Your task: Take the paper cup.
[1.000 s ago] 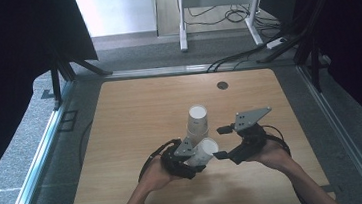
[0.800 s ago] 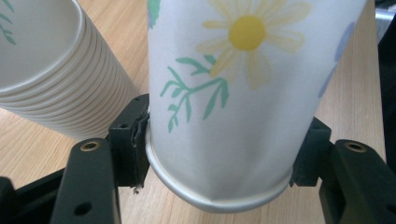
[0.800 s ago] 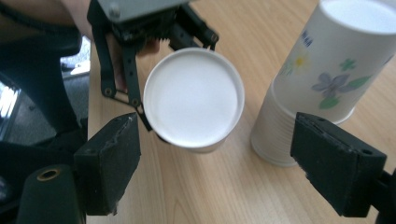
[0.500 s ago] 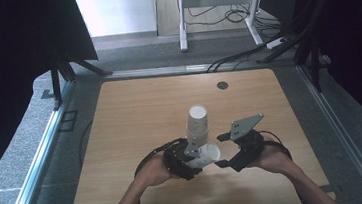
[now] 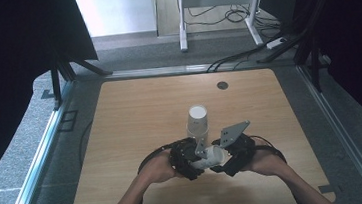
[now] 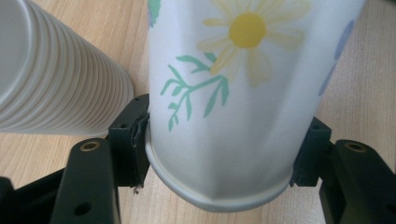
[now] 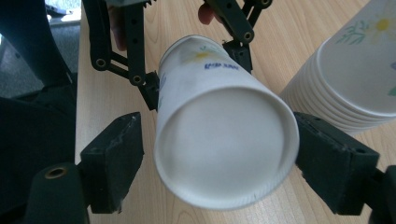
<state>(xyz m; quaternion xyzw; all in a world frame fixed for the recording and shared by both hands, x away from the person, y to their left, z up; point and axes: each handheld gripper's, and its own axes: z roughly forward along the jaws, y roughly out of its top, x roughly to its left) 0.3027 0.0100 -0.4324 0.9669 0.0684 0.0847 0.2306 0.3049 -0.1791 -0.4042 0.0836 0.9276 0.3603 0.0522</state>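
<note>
Both grippers were drawn nearer; left gripper (image 5: 200,156) is clamped on the cup (image 5: 210,156), right gripper (image 5: 223,161) jaws, just closing, straddle its base untouching.

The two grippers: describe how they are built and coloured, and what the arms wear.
The left gripper and the right gripper are black linkage frames with round pivot holes and blocky black jaws. A grey three-cornered plate tops the right one. Black cables loop from them across the table. The forearms are bare, with no sleeves showing.

Black hand-held gripper (image 5: 202,156), brass screws
</note>
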